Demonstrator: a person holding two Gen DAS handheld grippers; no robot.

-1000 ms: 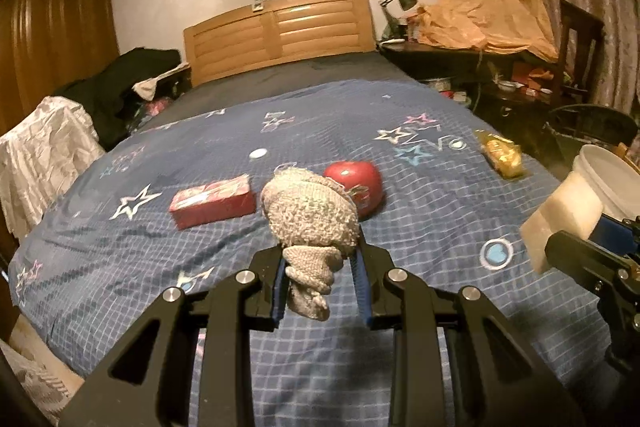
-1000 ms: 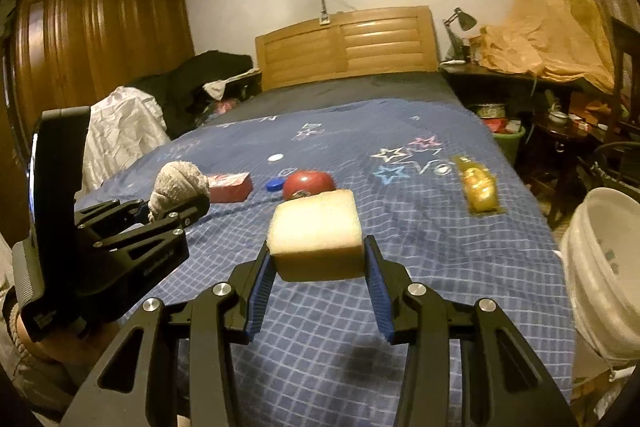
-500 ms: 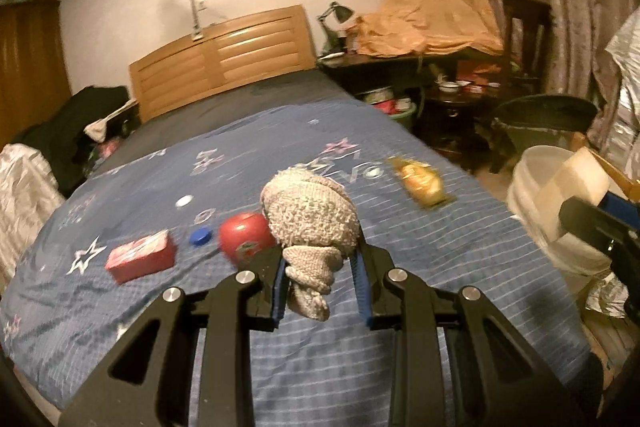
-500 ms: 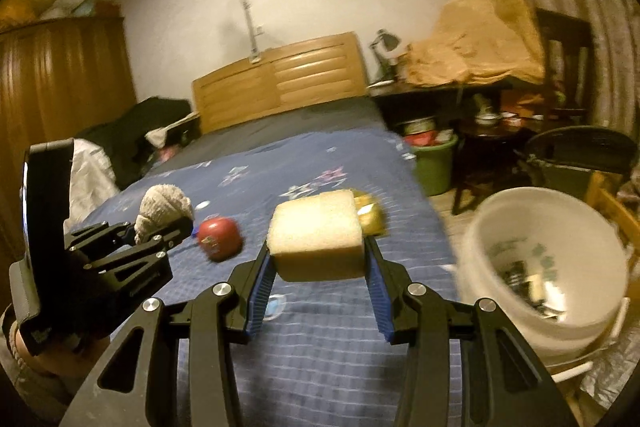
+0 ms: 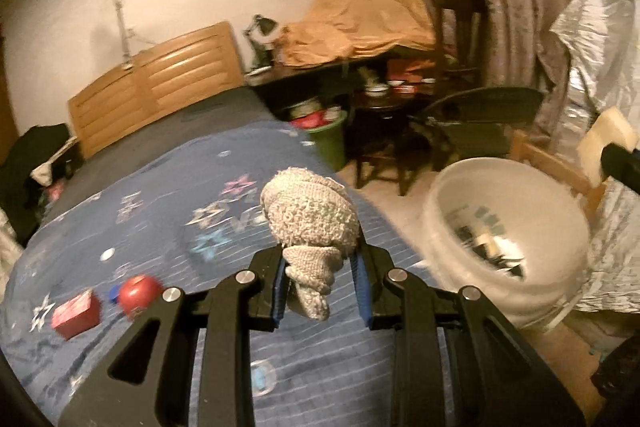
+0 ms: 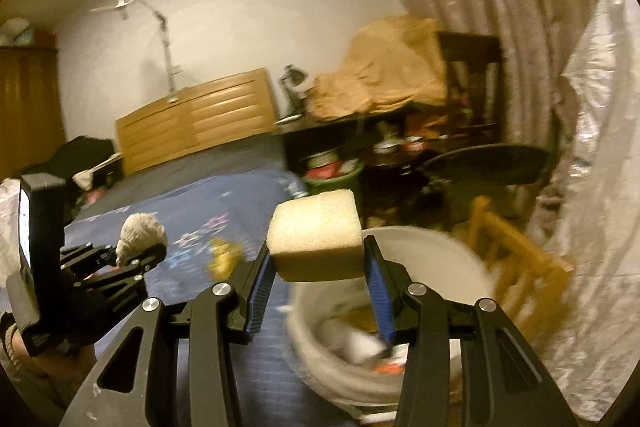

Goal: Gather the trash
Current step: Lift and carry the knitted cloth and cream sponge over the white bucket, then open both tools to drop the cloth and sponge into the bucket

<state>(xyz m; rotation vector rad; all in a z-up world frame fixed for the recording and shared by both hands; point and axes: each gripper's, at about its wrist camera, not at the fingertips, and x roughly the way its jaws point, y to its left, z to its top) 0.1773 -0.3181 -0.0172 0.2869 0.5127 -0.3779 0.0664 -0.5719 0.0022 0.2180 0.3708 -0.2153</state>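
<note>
My left gripper (image 5: 322, 287) is shut on a balled grey knitted sock (image 5: 312, 223), held above the blue bed's right edge. In the right wrist view that same left gripper (image 6: 138, 255) and sock (image 6: 142, 233) show at the left. My right gripper (image 6: 318, 275) is shut on a pale yellow sponge block (image 6: 316, 241), which hangs over the near rim of a white bucket (image 6: 452, 259) with trash inside. In the left wrist view the bucket (image 5: 512, 179) stands on the floor to the right of the bed, and the sponge (image 5: 604, 143) peeks in at the right edge.
On the star-print bedspread (image 5: 160, 211) lie a red apple-like ball (image 5: 138, 291), a red box (image 5: 76, 313), a blue cap (image 5: 114, 293) and a yellow wrapper (image 6: 224, 255). A wooden chair (image 6: 520, 267), a dark table (image 5: 384, 107), a green bin (image 5: 332, 135) and silver sheeting (image 5: 604, 39) crowd the bucket.
Both grippers have swung right from over the bed toward the bucket, each keeping its load. The bucket now fills the right of both views; the red items slid to the left.
</note>
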